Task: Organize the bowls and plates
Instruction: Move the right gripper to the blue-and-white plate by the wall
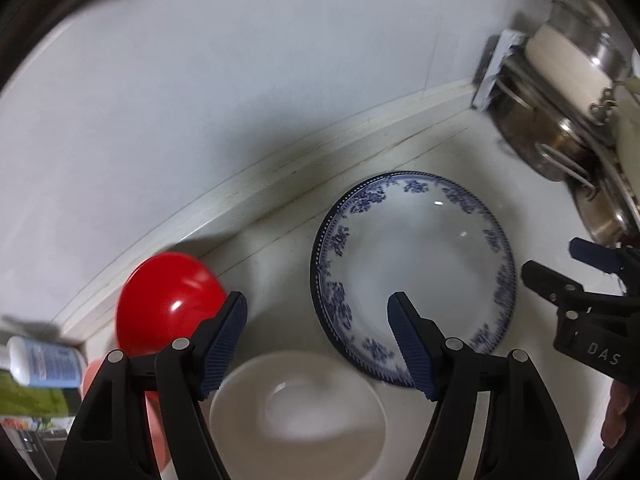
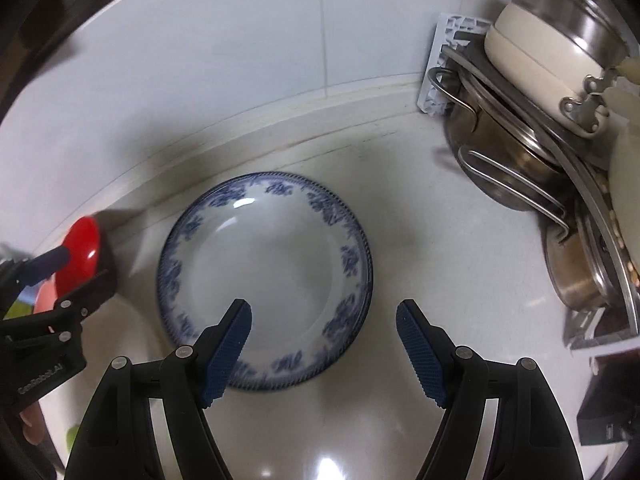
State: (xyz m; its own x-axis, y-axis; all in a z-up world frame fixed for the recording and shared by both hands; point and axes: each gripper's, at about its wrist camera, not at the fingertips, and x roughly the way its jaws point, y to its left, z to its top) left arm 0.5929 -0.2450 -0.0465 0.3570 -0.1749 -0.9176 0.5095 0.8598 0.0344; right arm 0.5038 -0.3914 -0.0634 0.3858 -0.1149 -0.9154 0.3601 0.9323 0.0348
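The blue-patterned plate (image 2: 266,280) lies flat on the pale countertop (image 2: 440,280), close to the tiled back wall (image 1: 200,100). Just beside it, nearer to us, sits a white bowl (image 1: 298,412), and to its left a red bowl (image 1: 168,300) mouth-down, near the wall. None of the three is stacked on another, so the sorting looks barely begun; gathering the bowls together and settling the plate all seems left to do.

The right gripper (image 2: 324,348) hangs over the plate's near rim, jaws wide, nothing between them. The left gripper (image 1: 316,344) hovers above the white bowl and the plate's edge, equally wide and empty. Off to the right, steel pots (image 2: 512,168) and a cream pot (image 2: 548,72) crowd a rack.
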